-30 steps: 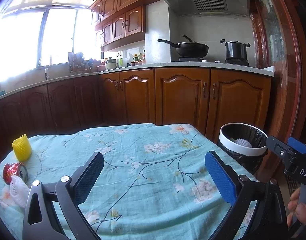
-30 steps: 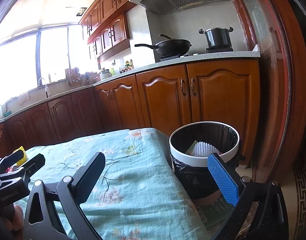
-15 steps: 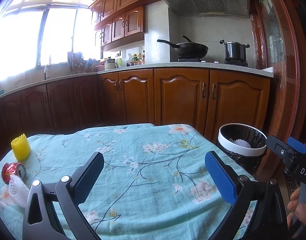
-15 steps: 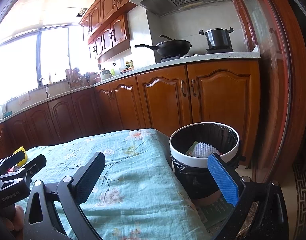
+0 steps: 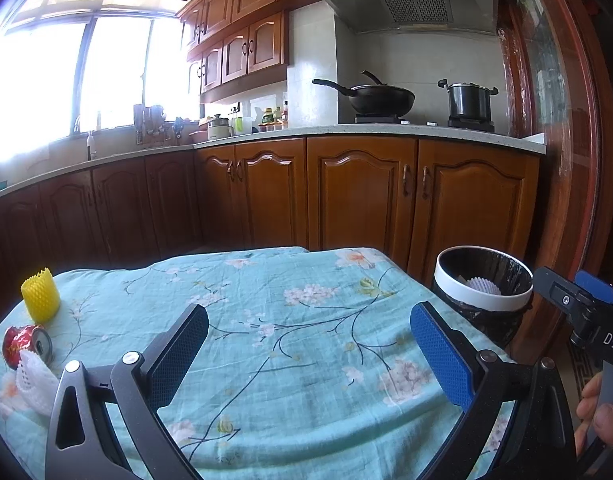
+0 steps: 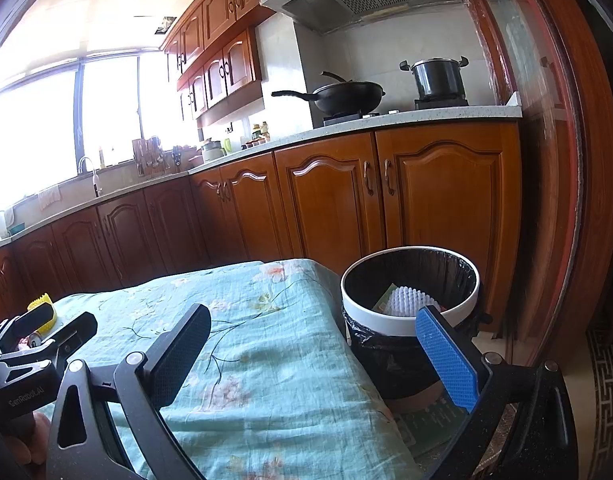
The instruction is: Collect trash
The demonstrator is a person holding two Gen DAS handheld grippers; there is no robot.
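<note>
On the table's left edge stand a yellow foam net sleeve point(image 5: 40, 295), a crushed red can point(image 5: 26, 346) and a white foam net point(image 5: 34, 384). A white-rimmed trash bin point(image 5: 482, 292) with a black liner stands on the floor right of the table; it holds a white foam net point(image 6: 408, 300) and a green paper. My left gripper point(image 5: 306, 356) is open and empty over the table's middle. My right gripper point(image 6: 314, 356) is open and empty by the table's right edge, near the bin point(image 6: 410, 320). The yellow sleeve also shows in the right wrist view point(image 6: 42, 305).
The table has a teal floral cloth point(image 5: 290, 320). Wooden cabinets point(image 5: 362, 196) run behind it, with a wok point(image 5: 378, 98) and pot point(image 5: 468, 102) on the counter. A wooden door frame point(image 5: 566, 160) stands right of the bin.
Both grippers stay open and nearly still. The left wrist view has drifted very slightly; nothing was taken hold of or let go.
</note>
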